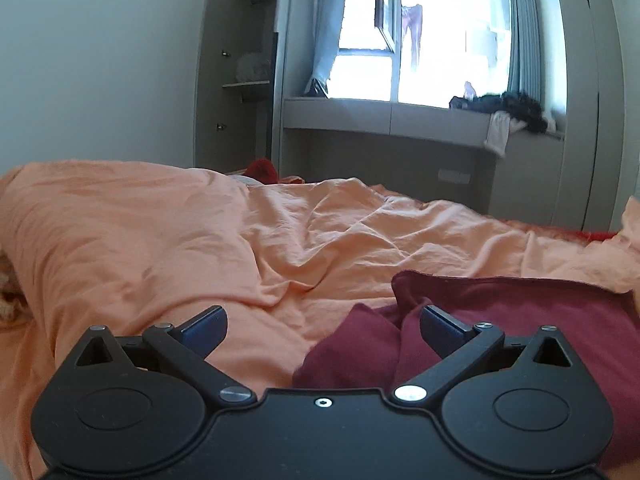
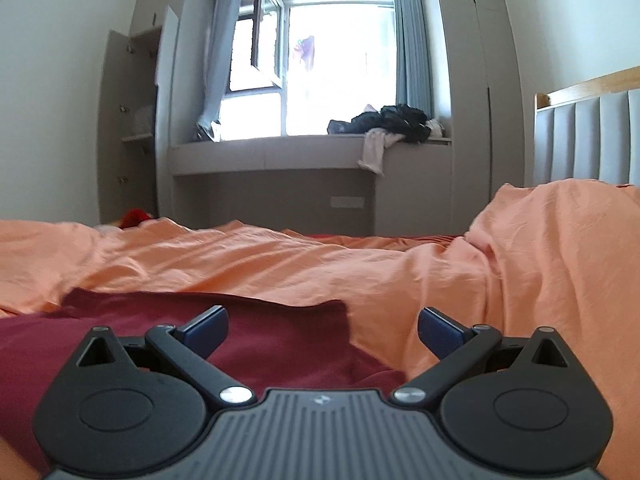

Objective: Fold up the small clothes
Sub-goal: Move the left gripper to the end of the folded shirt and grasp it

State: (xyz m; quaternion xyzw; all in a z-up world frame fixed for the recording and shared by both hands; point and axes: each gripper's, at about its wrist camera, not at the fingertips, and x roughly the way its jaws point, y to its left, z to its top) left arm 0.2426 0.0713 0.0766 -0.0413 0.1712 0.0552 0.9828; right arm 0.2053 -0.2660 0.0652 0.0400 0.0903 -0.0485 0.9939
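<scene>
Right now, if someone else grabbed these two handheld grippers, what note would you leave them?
Left gripper: open, empty, low over the left end of the dark red garment.
Right gripper: open, empty, over the garment's right end.
The garment lies on the orange duvet, mostly spread, with bunched folds at its left end.
Done: no neat fold visible yet.
Left: grasp the edges, fold it.

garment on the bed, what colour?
Dark red garment, plain, no pattern; clearest in the right wrist view, on the orange bedsheet.
</scene>
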